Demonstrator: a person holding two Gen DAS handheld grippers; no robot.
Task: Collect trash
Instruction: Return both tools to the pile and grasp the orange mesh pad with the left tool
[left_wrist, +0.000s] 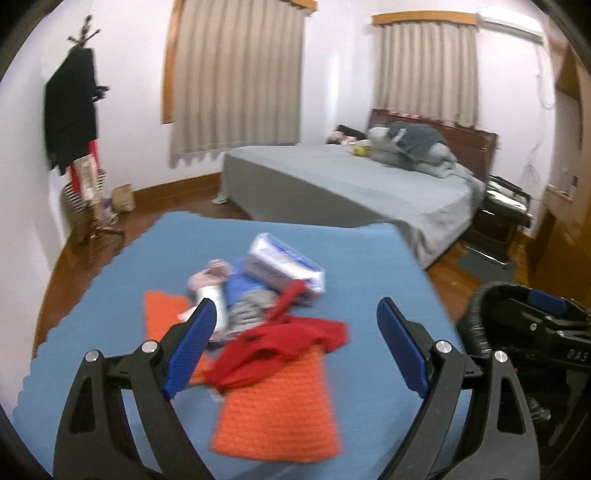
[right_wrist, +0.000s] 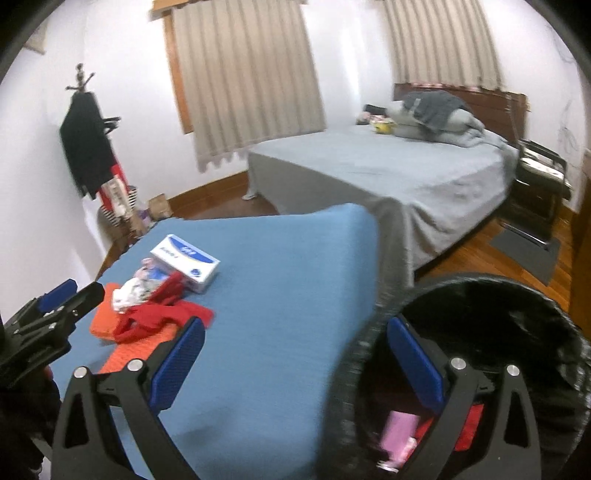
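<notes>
While the left tool (left_wrist: 295, 325) hung with its blue ribbed pads apart and empty, the heap of litter lay just ahead and below it on the blue cloth-covered desk (left_wrist: 369, 266): limp red fabric scrap (left_wrist: 291, 339), knitted orange rectangle (left_wrist: 277, 410), glossy white-and-blue carton (left_wrist: 286, 266). The right tool (right_wrist: 295, 350), likewise spread and empty, sat over the rim of the round black-lined bin (right_wrist: 517, 314) at the desk's right, well apart from the heap, so the left was judged nearer.

Evenly lit, motion-blurred, fisheye-warped edges

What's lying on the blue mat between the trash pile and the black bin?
Nothing: in the right wrist view, bare blue mat stretches from the trash pile to the black bin.
</notes>
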